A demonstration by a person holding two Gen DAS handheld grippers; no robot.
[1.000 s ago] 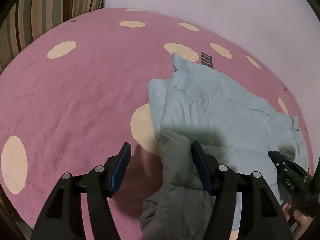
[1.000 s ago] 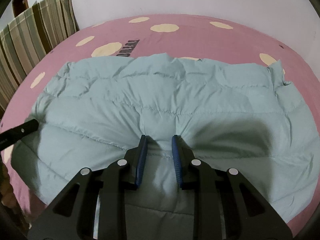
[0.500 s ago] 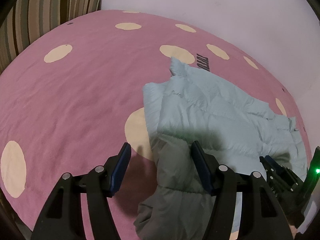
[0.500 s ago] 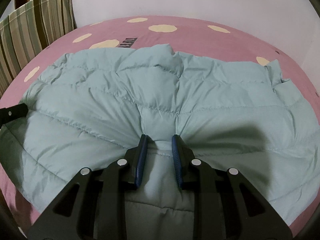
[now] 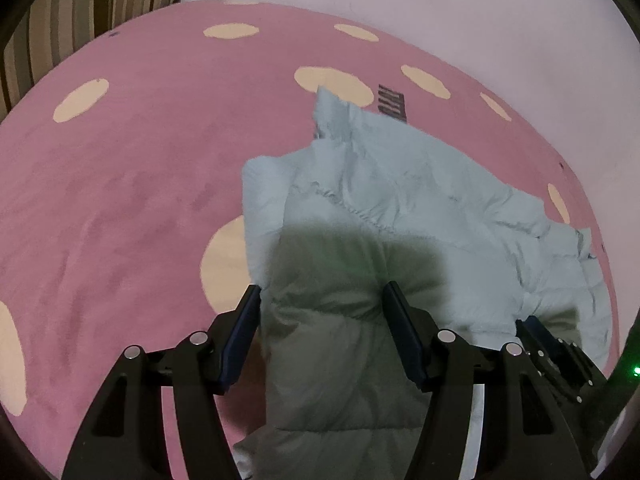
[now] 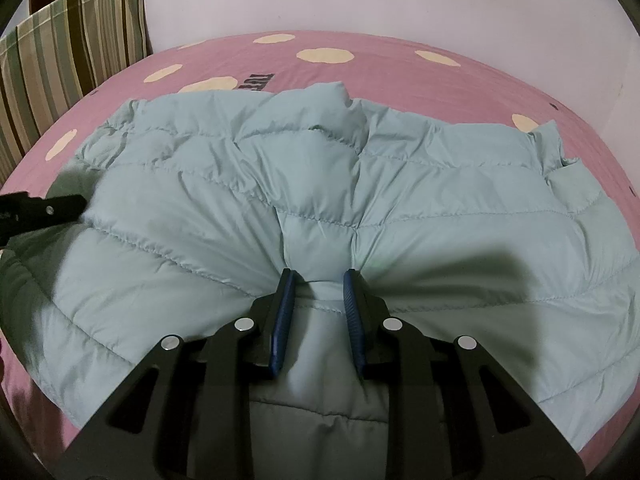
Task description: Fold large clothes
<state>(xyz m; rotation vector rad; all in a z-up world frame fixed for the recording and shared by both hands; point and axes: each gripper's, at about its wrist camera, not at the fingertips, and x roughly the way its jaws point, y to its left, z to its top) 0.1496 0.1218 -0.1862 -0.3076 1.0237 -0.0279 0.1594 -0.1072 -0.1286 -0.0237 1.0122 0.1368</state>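
Pale-blue quilted fabric is filling both views: we are working on a puffer jacket [image 6: 224,216] lying across a pink bedspread [image 5: 120,184] with cream spots, a striped cushion [image 6: 68,68] standing at the far left corner against the wall.

Right gripper [image 6: 318,280]: we are pinching a narrow ridge of the jacket's near edge between the blue pads; the jaws are standing only a little apart, with fabric bunching and creasing outward from the pinch. Reading this as a firm hold.

Left gripper [image 5: 322,296]: the jaws are spread wide, straddling the left end of the jacket. The padded fabric is lying between the fingers and seems to be brushing the inner faces, but we are seeing no pinch creases there, so we are judging it not gripped. In the left wrist view the right gripper's tip is showing at lower right, near the same edge.

Step in hand, as we judge it: securing the near edge at two points ahead of a fold away from us. One point is held; the other is pending.

Next move calls for closing the left jaws on the edge, catching both layers of the puffy shell, then lifting both grips together and level so the slippery fabric is not sliding out or skewing the fold.
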